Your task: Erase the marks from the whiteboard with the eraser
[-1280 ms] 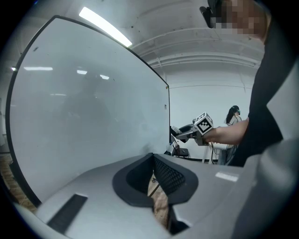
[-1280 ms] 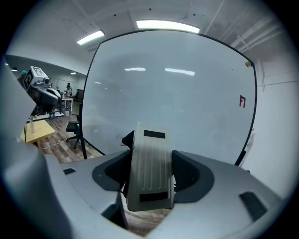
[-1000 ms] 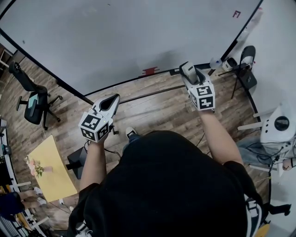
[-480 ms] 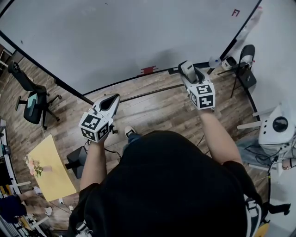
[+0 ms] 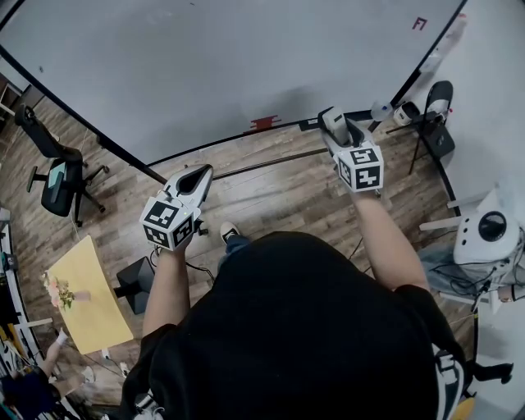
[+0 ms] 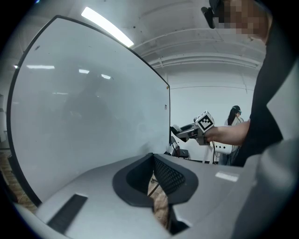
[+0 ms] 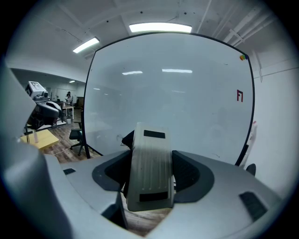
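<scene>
A big whiteboard point(image 5: 221, 57) fills the top of the head view. On it a small red mark point(image 5: 419, 24) sits at the upper right, and shows again as the red mark point(image 7: 239, 95) in the right gripper view. My right gripper point(image 5: 332, 125) is shut on a grey-white eraser point(image 7: 149, 165), which points at the board point(image 7: 177, 102) from a short way off. My left gripper point(image 5: 195, 179) hangs lower left over the floor; in its own view the left gripper point(image 6: 153, 163) is shut with nothing in it.
A small red object point(image 5: 264, 124) lies on the board's bottom ledge. An office chair point(image 5: 57, 176) and a yellow table point(image 5: 86, 299) stand at the left. At the right are a black chair point(image 5: 439, 115) and a white device point(image 5: 488, 234). The floor is wood.
Both grippers have stayed almost where they were. A person at the lower left edge has shifted, and the white device at the right sits slightly lower in view.
</scene>
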The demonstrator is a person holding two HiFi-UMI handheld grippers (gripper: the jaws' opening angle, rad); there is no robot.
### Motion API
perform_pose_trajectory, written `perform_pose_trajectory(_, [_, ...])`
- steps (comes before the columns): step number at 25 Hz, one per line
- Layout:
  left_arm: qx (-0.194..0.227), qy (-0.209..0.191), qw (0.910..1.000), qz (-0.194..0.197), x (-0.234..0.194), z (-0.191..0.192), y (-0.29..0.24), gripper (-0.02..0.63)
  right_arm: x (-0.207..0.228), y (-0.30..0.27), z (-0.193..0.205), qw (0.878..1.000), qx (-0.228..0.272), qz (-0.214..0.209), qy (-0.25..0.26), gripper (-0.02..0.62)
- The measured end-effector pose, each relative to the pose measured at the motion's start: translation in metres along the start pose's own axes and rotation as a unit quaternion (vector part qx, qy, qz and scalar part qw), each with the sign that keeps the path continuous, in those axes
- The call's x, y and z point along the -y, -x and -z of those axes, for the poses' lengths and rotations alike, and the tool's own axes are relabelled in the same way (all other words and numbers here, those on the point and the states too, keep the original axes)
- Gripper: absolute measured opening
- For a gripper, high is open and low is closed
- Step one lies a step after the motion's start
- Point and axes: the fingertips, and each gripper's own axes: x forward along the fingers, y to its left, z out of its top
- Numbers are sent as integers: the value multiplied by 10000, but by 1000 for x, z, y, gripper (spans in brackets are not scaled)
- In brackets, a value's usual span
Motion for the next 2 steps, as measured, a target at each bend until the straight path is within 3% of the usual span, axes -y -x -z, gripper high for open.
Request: perform_pose_trajectory(2, [7,-6,10000,-5,1,0,2,11,-1,1,1,10000,-2,-12,-45,262])
